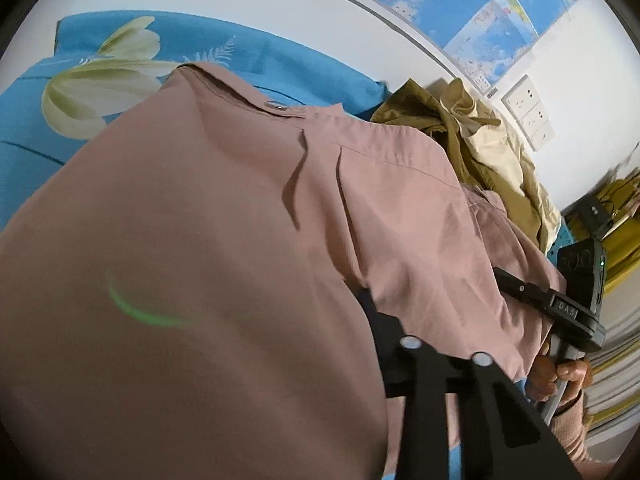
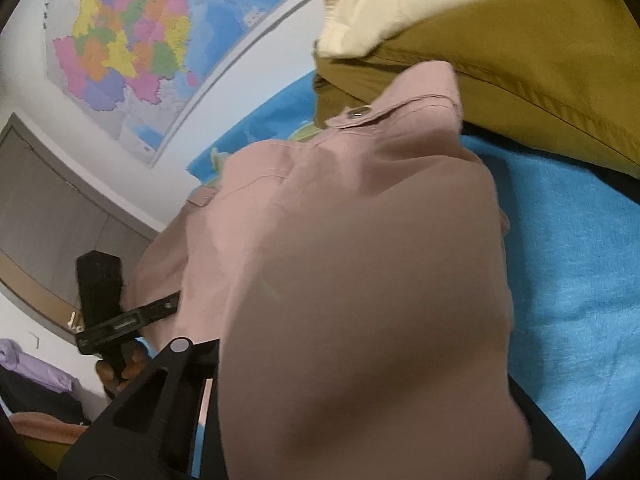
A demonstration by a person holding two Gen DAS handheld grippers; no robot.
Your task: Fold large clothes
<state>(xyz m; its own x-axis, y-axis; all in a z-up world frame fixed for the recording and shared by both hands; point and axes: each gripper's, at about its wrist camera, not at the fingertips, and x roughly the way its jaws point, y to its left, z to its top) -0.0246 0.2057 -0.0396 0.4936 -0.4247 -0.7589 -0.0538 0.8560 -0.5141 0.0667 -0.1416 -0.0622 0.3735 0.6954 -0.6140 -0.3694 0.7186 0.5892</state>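
Both grippers, left (image 1: 372,312) and right (image 2: 216,364), pinch the pink garment (image 1: 200,240), which drapes over their fingers.

Both grippers (image 1: 516,280) (image 2: 168,308) clamped, side by side

Only one marking reads clearly — the white letters "D A S" on a small plate (image 1: 567,306) of the right tongs' black body. Print on the far wall maps (image 2: 132,44) is too small to read.
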